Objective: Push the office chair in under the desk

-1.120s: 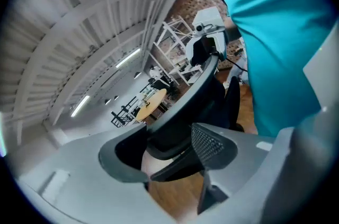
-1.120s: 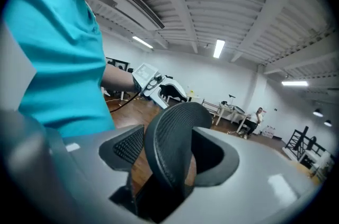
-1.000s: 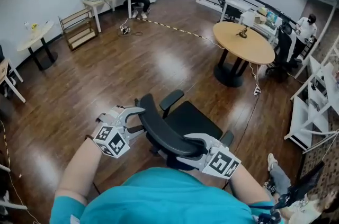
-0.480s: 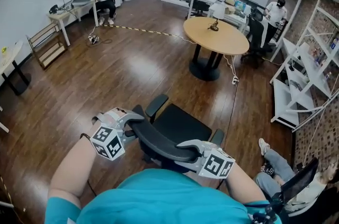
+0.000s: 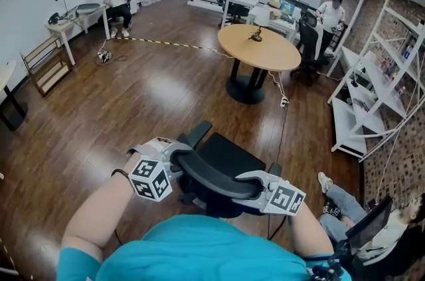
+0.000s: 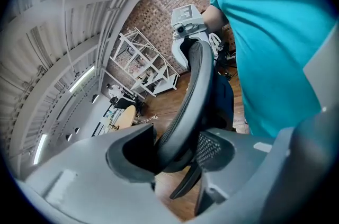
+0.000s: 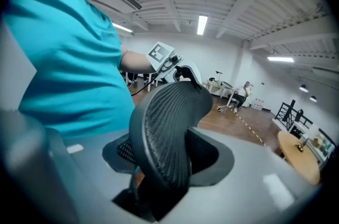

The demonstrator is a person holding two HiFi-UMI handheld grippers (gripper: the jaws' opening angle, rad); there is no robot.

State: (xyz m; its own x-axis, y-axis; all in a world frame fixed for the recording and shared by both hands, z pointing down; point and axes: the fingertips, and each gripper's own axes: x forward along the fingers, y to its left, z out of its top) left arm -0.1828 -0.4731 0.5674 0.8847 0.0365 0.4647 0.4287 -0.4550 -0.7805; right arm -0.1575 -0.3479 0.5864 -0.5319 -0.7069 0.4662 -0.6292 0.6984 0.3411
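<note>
Got the chair by its backrest: left gripper clamped on, right gripper around it too, jaws easing open. Chair's out on open floor, nowhere near a desk, so the whole push is left

A dark wood floor is seen, on which an office chair, a round table and white shelving are stood.

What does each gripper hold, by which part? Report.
Both grip the office chair by the top edge of its backrest: left gripper at the left end, right gripper at the right, its jaws opening around it.
</note>
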